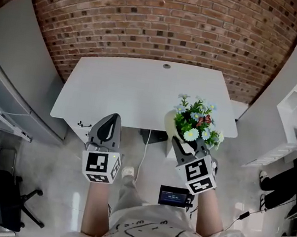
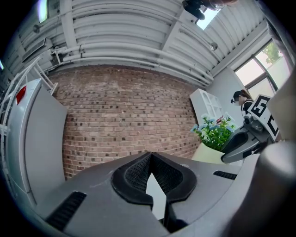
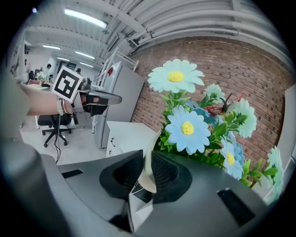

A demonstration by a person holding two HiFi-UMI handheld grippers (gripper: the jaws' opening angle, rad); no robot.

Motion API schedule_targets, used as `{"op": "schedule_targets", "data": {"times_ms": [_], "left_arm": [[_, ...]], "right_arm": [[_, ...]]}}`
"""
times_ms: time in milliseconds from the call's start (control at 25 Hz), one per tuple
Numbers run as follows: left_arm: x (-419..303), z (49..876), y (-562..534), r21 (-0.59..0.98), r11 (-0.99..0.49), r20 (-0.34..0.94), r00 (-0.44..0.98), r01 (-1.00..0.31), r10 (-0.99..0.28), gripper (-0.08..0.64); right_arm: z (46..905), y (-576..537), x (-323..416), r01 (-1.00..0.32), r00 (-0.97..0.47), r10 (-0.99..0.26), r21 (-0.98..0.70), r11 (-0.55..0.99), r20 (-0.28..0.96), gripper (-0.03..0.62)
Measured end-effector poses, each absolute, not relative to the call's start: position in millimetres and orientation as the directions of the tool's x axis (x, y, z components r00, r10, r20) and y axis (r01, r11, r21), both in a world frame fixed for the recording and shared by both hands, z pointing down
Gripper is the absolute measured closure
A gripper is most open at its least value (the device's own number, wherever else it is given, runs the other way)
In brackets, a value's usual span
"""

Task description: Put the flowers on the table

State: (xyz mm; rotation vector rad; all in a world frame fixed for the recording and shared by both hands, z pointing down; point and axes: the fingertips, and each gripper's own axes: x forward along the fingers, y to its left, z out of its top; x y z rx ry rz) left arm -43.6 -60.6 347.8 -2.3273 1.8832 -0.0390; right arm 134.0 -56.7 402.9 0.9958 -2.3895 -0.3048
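Pale blue flowers (image 1: 195,122) (cream pot (image 1: 169,125)), white table (image 1: 119,89)

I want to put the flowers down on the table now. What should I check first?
1. Right gripper clamped on the flower pot rim: ok.
2. Flower pot level: cannot tell.
3. Flower pot well over the table: not ok, it is at the front right edge.
4. Bare tabletop to land on: ok.
5. Left gripper empty, shut, off to the side: ok.

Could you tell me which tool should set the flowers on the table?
Right: the right tool grips the cream flowerpot, rim between its jaws, by the white table; the left tool is shut, empty.
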Motion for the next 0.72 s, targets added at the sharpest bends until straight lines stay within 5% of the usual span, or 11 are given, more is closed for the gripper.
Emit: {"op": "schedule_targets", "data": {"times_ms": [720], "left_arm": [[-125.4,354.7,-212.8,-0.119,-0.235,-0.063,0.244,-0.965,-0.968,0.548]], "right_arm": [[409.4,-202.4,49.6,-0.580,-0.570,-0.711,0.412,0.703,0.412,0.535]]}}
